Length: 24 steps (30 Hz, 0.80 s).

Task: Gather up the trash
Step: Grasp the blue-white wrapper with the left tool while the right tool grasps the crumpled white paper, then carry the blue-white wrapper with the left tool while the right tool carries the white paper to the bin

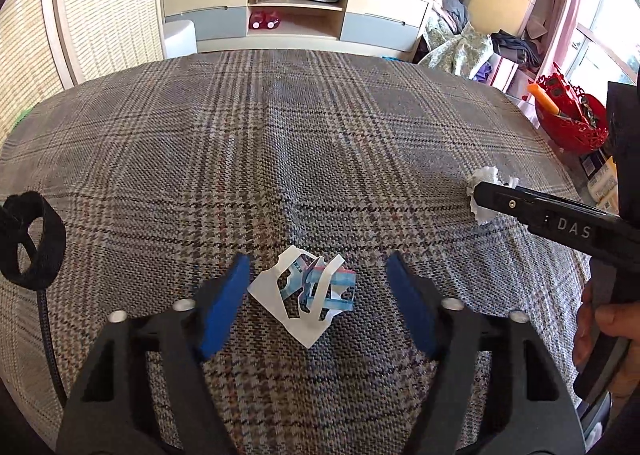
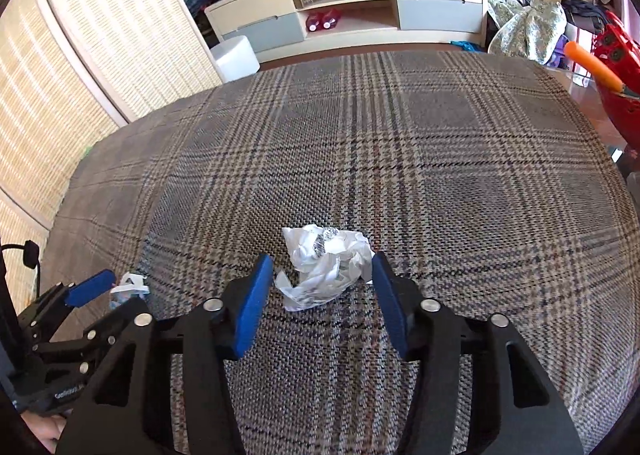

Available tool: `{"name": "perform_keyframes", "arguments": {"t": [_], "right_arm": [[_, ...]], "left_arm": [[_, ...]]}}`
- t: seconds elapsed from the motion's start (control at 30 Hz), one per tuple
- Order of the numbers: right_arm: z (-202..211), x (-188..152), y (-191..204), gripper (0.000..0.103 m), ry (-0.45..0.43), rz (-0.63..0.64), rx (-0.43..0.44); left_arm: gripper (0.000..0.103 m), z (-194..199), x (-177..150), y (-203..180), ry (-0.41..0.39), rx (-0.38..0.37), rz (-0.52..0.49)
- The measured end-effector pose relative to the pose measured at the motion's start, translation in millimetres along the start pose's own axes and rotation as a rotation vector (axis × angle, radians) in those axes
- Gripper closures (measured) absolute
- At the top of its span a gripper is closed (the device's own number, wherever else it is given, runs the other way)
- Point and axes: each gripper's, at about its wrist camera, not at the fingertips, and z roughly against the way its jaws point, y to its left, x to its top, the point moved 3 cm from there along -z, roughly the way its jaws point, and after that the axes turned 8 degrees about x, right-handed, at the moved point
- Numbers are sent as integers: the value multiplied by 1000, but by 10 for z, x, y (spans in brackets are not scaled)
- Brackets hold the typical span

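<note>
Plaid worktop (image 1: 320, 135): my left tool (image 1: 318, 287) straddles the torn wrapper (image 1: 306, 291), right tool (image 2: 322, 279) straddles the crumpled paper (image 2: 324, 267), both spread, each scrap dead ahead between fingers.

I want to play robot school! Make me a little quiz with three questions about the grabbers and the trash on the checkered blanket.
1. True or false: the left gripper is already squeezing the cut white and blue paper scrap.
2. Which trash sits between the fingers of the right gripper? A) a banana peel B) a crumpled white wrapper C) a soda can
3. Fill in: both pieces of trash lie on the plaid ____.

Key
1. False. Its jaws stand wide open on either side of the scrap, not touching it.
2. B. The jaws are open around it.
3. blanket
</note>
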Motion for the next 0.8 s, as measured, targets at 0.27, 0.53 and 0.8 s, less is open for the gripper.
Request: {"name": "perform_keyframes", "arguments": {"t": [0.27, 0.53, 0.8], "right_arm": [[144, -40, -2, 75, -20, 20, -9], [573, -207, 140, 83, -47, 54, 9], [1177, -568, 274, 84, -63, 68, 25]], "left_arm": [[77, 65, -26, 52, -22, 7, -11], [84, 548, -143, 68, -70, 18, -18], [85, 1137, -490, -47, -93, -23, -12]]}}
